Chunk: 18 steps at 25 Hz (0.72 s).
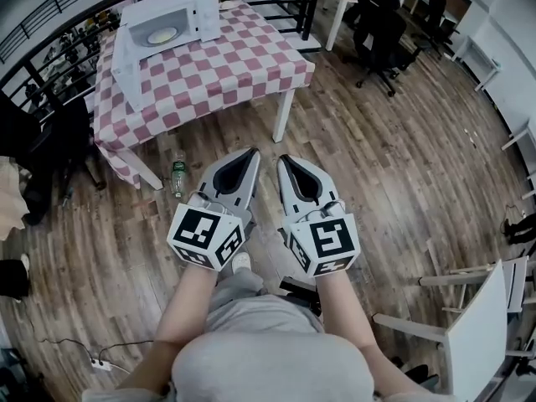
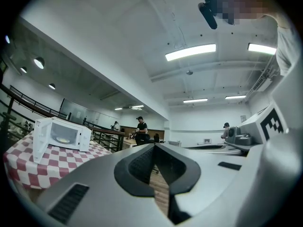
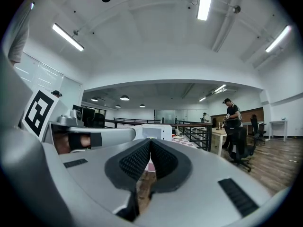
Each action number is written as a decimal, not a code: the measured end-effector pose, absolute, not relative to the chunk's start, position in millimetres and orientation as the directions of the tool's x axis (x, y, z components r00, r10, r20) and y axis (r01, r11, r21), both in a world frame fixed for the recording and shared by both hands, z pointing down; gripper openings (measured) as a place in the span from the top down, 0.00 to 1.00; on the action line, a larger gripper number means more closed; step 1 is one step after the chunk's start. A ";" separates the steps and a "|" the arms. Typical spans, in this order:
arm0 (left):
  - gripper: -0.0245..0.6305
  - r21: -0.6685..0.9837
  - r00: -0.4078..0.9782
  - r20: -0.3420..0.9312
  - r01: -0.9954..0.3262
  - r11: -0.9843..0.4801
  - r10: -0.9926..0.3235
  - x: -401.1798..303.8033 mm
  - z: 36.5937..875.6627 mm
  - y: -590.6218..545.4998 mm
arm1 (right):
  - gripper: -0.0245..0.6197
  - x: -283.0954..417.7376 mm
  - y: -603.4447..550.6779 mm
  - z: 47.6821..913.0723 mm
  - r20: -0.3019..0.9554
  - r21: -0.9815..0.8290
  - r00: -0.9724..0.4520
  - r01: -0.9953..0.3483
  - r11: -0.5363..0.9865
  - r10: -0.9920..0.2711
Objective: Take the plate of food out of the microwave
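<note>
left gripper [image 1: 250, 152]: I read the fingers fully together, nothing held
right gripper [image 1: 284, 158]: same here, fingers together and empty
plate: pale round plate of food [image 1: 162, 35] sits inside the white microwave [image 1: 180, 7], whose door is open
microwave: on the red-and-white checked surface [image 1: 226, 69], well apart from both grippers

All three views toward microwave [image 1: 172, 19]

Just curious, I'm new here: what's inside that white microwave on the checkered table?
The microwave has its door open. Inside lies a plate with something pale and round on it. What the food is cannot be told from here.
</note>
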<state>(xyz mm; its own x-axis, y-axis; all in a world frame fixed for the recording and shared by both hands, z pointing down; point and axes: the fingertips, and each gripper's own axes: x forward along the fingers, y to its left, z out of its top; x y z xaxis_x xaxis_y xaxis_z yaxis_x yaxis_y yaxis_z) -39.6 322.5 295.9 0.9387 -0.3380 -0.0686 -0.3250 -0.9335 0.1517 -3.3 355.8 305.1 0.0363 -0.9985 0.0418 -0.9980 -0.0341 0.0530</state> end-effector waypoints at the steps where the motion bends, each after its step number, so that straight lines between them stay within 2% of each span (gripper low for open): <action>1: 0.96 0.152 0.937 -0.069 -0.330 -0.931 -0.344 -40.9 296.3 314.0 | 0.92 -4.6 346.6 306.1 0.043 0.051 0.030 -0.998 -0.028 -0.999; 18: 0.96 0.161 0.894 -0.076 -0.426 -0.890 -0.441 -70.3 297.6 186.3 | 0.92 -31.3 212.4 310.8 0.052 0.053 -0.055 -0.997 0.058 -0.997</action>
